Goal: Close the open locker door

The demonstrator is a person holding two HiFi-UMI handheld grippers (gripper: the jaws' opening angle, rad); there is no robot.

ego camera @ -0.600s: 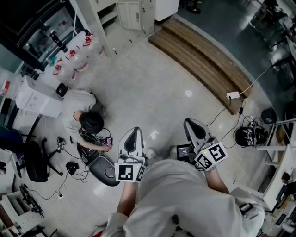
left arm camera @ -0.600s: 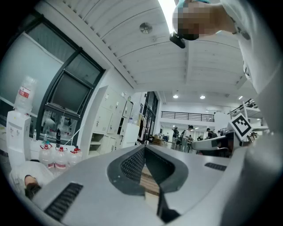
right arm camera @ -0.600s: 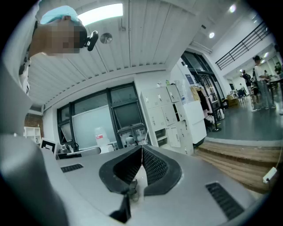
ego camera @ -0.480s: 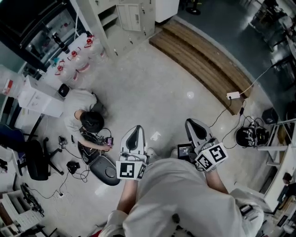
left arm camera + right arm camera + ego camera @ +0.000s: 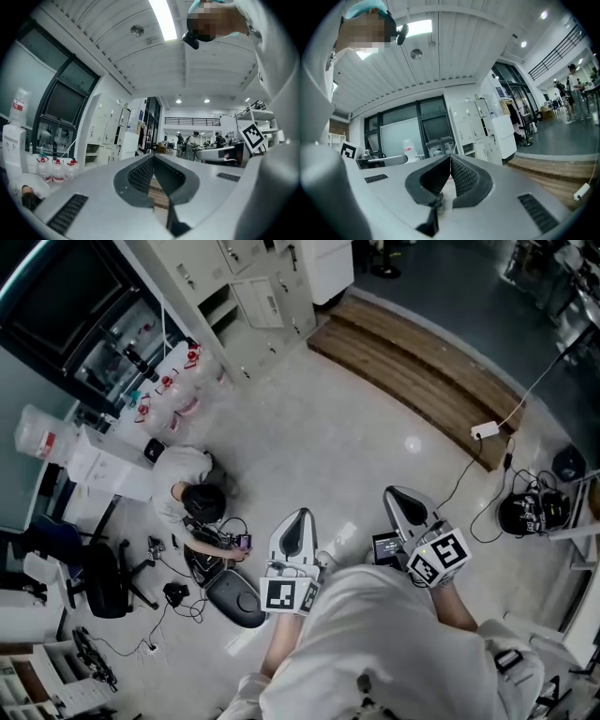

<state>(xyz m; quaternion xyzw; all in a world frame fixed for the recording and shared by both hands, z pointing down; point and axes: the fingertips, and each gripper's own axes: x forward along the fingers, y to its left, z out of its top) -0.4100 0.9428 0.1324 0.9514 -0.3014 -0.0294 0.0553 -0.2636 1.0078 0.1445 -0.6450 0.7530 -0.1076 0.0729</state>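
Room for moving: saw wide bare floor [image 5: 309, 418] btwn grippers and lockers [image 5: 272, 282] at top of head view. Found it hemmed on right by wooden step [image 5: 412, 367] running diag., w/ white power strip [image 5: 485, 429] at its near end. Found left side crowded: crouched person [image 5: 192, 498], black gear [image 5: 234, 596] on floor, office chair [image 5: 103, 582], water jugs [image 5: 173, 390] by lockers' left end. Noted black headgear [image 5: 523, 514] at far right edge.

Spotted locker door [image 5: 267, 302] well apart from both grippers, beside open shelf bays [image 5: 222, 302] low in the bank. Read long axis as upright, face toward room; couldn't tell how far swung out, too small.

Saw left gripper [image 5: 300, 519] held level just ahead of torso [image 5: 375, 643], aimed up-frame toward lockers; jaws pressed together at tips, nothing btwn. Saw right gripper [image 5: 401, 498] level too, near the left one, splayed a bit to right; jaws likewise pressed together, empty. Noted marker cubes [image 5: 289, 594] facing up at head cam, forearms [image 5: 274, 657] tucked close by torso.
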